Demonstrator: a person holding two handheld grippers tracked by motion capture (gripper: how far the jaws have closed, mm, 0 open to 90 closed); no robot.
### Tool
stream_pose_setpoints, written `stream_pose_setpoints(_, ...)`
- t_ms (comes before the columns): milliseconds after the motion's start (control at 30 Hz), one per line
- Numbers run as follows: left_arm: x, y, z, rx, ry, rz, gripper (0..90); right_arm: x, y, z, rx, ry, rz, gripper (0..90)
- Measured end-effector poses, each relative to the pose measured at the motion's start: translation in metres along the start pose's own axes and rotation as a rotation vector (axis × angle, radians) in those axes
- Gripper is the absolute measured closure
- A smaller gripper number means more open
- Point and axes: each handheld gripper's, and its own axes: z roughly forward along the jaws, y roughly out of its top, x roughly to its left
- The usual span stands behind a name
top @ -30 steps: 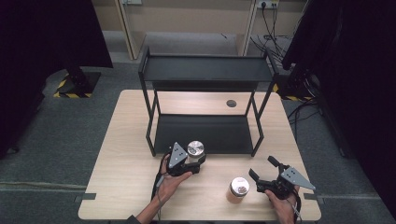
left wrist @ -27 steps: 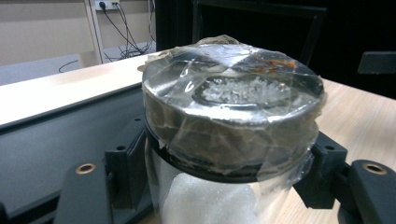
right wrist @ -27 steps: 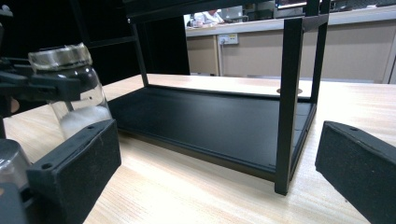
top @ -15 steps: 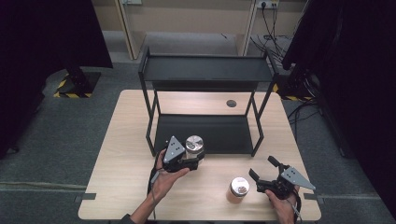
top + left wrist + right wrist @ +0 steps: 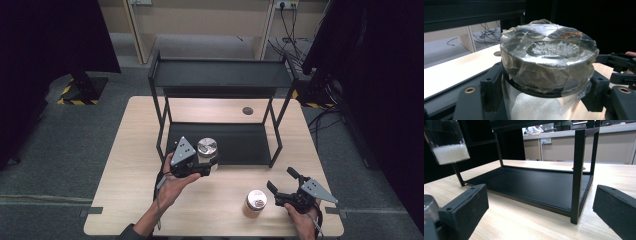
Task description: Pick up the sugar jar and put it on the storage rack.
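My left gripper (image 5: 206,164) is shut on a clear jar (image 5: 207,148) with a taped silver lid, held up in the air in front of the black shelf rack (image 5: 220,75). In the left gripper view the jar (image 5: 549,67) sits between the jaws, with white grains inside. A second jar (image 5: 255,202) with a silver lid stands on the table near the front right. My right gripper (image 5: 281,186) rests open just right of it, nothing between its jaws. In the right gripper view the held jar (image 5: 447,143) hangs at top left and the rack's lower shelf (image 5: 531,185) lies ahead.
The wooden table (image 5: 135,150) carries the two-tier rack at its middle back. A round cable hole (image 5: 247,110) lies behind the rack. Dark curtains flank both sides, and cables trail on the floor at back right.
My left gripper has risen with the jar, lifting it off the table toward the rack's front. The right gripper and the second jar have stayed still.
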Motion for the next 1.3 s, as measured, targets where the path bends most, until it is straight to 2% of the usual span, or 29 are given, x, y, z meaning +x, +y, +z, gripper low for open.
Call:
stream_pose_setpoints(67, 0.001, 0.007, -0.002, 0.006, 0.002, 0.016, 31.1, 0.000, 0.000, 0.000, -0.001, 0.000, 0.000, 0.4)
stream_pose_setpoints(233, 0.005, 0.018, -0.005, 0.006, -0.003, 0.019, 31.1, 0.000, 0.000, 0.000, -0.001, -0.002, 0.001, 0.4)
stream_pose_setpoints(300, 0.008, 0.028, -0.008, 0.003, -0.003, 0.025, 31.1, 0.000, 0.000, 0.000, 0.000, -0.001, 0.002, 0.4)
stream_pose_setpoints(467, 0.012, 0.043, -0.013, -0.002, -0.018, 0.022, 31.1, -0.001, 0.000, 0.000, 0.000, -0.001, 0.003, 0.4)
stream_pose_setpoints(567, 0.017, 0.054, -0.016, -0.009, -0.033, 0.006, 31.1, -0.001, 0.000, 0.000, 0.000, -0.002, 0.004, 0.4)
stream_pose_setpoints(633, 0.016, 0.057, -0.017, -0.010, -0.032, 0.011, 31.1, -0.001, 0.000, 0.000, 0.000, -0.002, 0.003, 0.4)
stream_pose_setpoints(833, 0.017, 0.081, -0.025, -0.017, -0.035, 0.024, 31.1, -0.001, 0.000, 0.000, 0.000, -0.002, 0.005, 0.4)
stream_pose_setpoints(967, 0.017, 0.098, -0.030, -0.022, -0.023, 0.049, 31.1, -0.001, 0.000, 0.000, 0.000, -0.001, 0.006, 0.4)
stream_pose_setpoints(1300, 0.025, 0.134, -0.040, -0.021, -0.009, 0.055, 31.2, -0.001, 0.000, 0.000, 0.000, 0.001, 0.004, 0.4)
